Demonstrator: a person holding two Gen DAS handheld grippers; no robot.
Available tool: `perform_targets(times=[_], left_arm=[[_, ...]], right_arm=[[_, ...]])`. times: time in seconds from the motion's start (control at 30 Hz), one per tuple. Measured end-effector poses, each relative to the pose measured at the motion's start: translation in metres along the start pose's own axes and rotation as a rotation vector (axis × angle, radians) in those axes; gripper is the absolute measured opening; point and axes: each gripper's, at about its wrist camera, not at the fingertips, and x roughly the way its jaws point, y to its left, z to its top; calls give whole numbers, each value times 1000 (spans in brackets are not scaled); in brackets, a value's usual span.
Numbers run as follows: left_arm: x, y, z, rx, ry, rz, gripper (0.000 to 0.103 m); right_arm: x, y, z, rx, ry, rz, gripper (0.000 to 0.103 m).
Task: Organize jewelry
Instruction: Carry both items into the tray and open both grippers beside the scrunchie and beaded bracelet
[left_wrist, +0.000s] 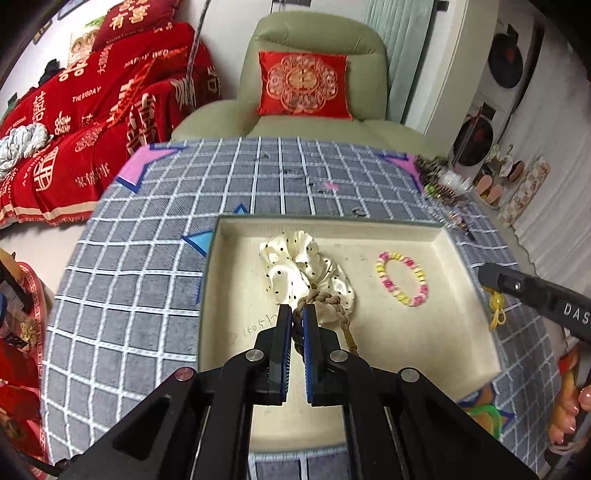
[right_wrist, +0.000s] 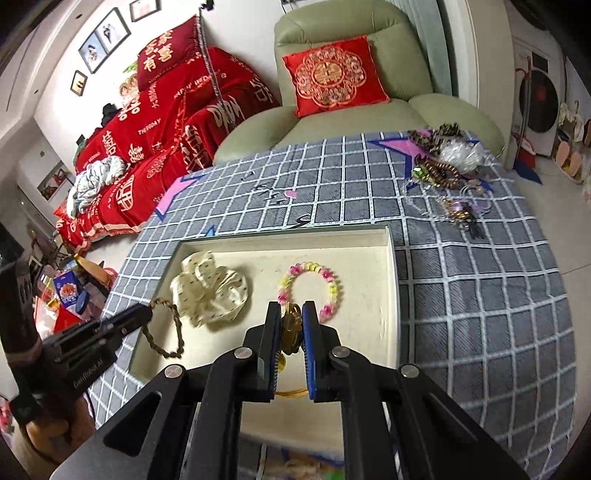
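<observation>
1. The left gripper (left_wrist: 297, 314) is holding a brown braided cord loop (left_wrist: 332, 306), its fingers closed almost fully on the braid, over the near middle of the tray (left_wrist: 332, 224).
2. The right gripper (right_wrist: 290, 314) is pinching a yellow coiled ring (right_wrist: 290, 330) between nearly closed fingers, just above the tray's near edge.
3. I judge each piece is being set down; lowering until it touches the tray floor before opening should be keeping it from bouncing or snagging.
4. The cord is touching the cream dotted scrunchie (left_wrist: 303, 264), so placing it nearer would be avoiding a tangle.
5. The tray is already holding the scrunchie and a pink and yellow bead bracelet (left_wrist: 402, 278), lying apart.
6. More jewelry (right_wrist: 443, 162) is lying piled on the checked surface (right_wrist: 480, 277), far right of the tray.
</observation>
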Motion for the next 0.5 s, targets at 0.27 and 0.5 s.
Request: perform_targets(times=[0.27,0.5], left_arm=[[42,0,8,-1,41,33,14],[58,-10,0,72,50,103,14]], right_arm=[[55,-13,11,57,33,17,13],[82,-19,-2,70,85,-9,13]])
